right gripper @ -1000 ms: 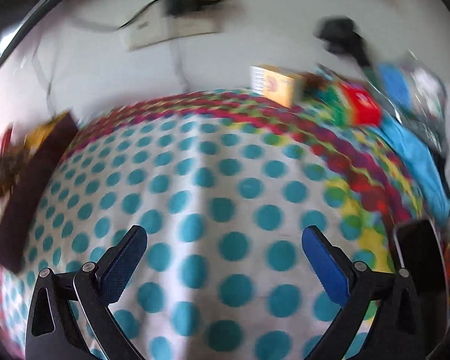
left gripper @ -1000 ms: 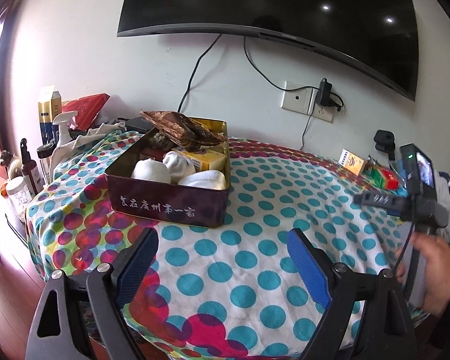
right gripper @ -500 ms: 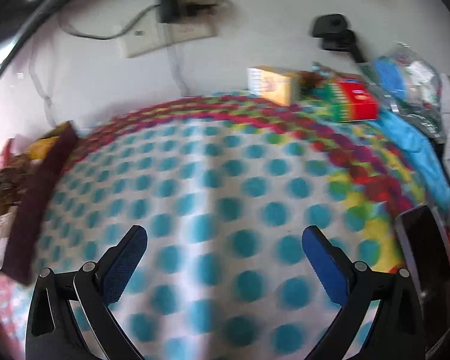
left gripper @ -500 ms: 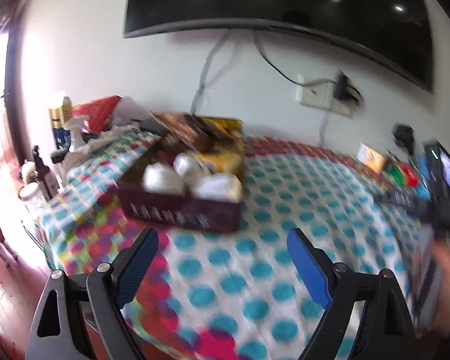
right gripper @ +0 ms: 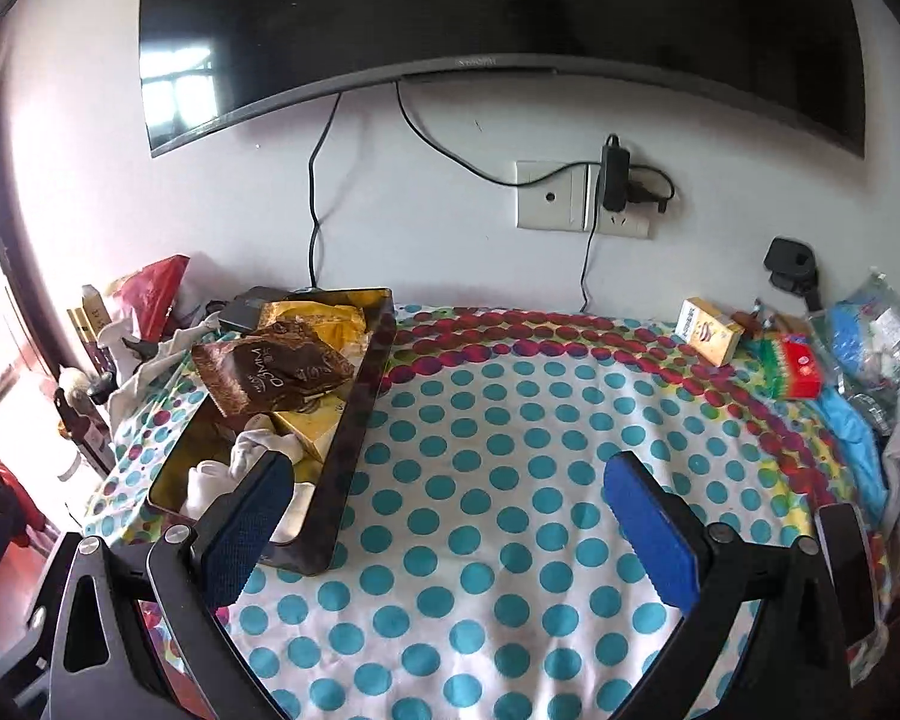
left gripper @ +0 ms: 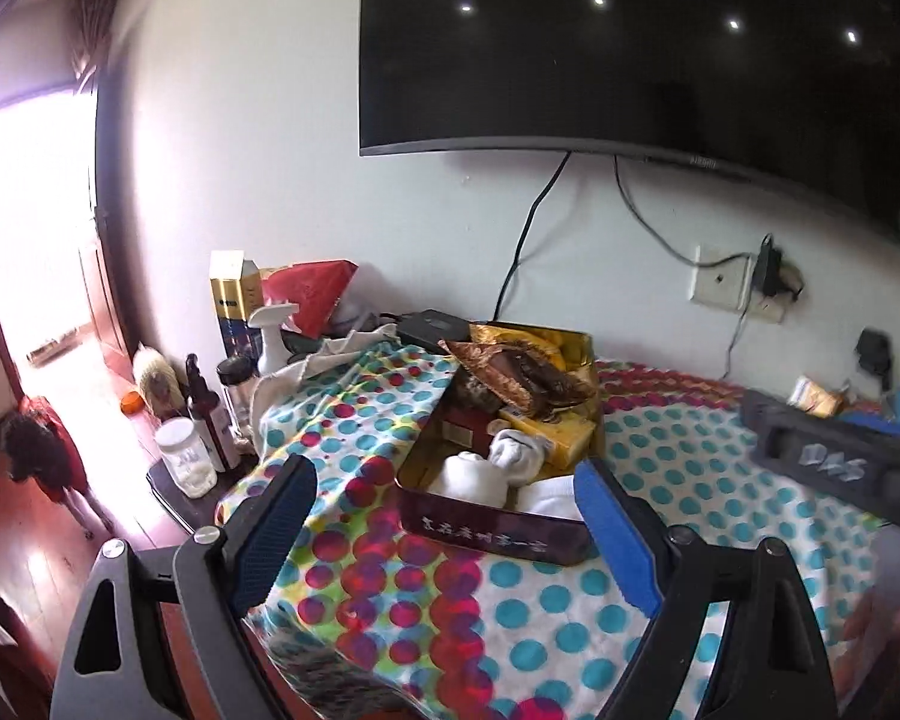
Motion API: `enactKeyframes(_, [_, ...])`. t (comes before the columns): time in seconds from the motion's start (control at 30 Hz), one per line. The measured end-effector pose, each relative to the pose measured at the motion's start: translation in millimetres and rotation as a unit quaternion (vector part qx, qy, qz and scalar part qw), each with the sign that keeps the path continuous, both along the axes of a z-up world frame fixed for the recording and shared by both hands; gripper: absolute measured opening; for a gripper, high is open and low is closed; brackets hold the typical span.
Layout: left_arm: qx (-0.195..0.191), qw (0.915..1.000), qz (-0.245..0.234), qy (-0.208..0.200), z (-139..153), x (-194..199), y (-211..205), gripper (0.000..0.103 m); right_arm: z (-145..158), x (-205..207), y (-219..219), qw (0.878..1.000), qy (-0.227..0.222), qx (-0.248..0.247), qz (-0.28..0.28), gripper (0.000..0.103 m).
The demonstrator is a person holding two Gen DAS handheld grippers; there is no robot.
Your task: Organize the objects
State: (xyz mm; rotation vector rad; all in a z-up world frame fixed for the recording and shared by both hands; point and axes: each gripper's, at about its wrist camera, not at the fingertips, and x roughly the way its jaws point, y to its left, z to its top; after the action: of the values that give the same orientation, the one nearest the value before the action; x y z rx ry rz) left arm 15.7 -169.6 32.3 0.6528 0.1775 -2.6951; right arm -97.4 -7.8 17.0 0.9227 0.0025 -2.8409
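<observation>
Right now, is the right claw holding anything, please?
No, the right claw is open and empty above the spotted cloth.

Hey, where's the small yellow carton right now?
In the right wrist view the small yellow carton stands at the table's far right, near the wall, just left of the red and green pack and below the wall socket.

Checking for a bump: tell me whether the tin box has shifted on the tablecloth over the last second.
Cannot tell. Both cameras swung, so the tin box sits differently in frame, but it lies near the same cloth corner by the spray bottle as before.
</observation>
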Motion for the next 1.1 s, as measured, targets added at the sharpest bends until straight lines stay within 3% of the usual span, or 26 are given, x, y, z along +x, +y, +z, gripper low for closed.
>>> enactKeyframes(0.1, [0.012,0.9999,0.000,0.002,10,11,1,0.090,4,11,-10,1.000,-0.002,0.010,0.010,0.103])
enactKeyframes(0.23, [-0.008,1.0000,0.004,-0.001,16,18,8,0.090,8,20,-18,1.000,0.007,0.022,0.019,0.103])
enactKeyframes(0.53, [-0.009,0.9996,0.001,-0.026,9,19,12,0.090,14,23,-28,0.999,0.011,0.027,0.036,0.103])
enactKeyframes(0.67, [0.001,0.9994,0.015,-0.031,7,21,8,0.090,14,26,-30,0.999,0.013,0.031,0.039,0.103])
enactKeyframes(0.77, [-0.014,0.9991,0.031,-0.026,8,27,10,0.090,14,28,-28,0.999,0.011,0.029,0.038,0.103])
enactKeyframes(0.9, [0.025,0.9993,0.013,-0.025,5,29,3,0.090,15,30,-29,0.999,0.012,0.026,0.039,0.103])
enactKeyframes(1.1, [0.032,0.9988,0.010,-0.034,1,27,1,0.090,20,34,-34,0.998,0.020,0.030,0.046,0.103])
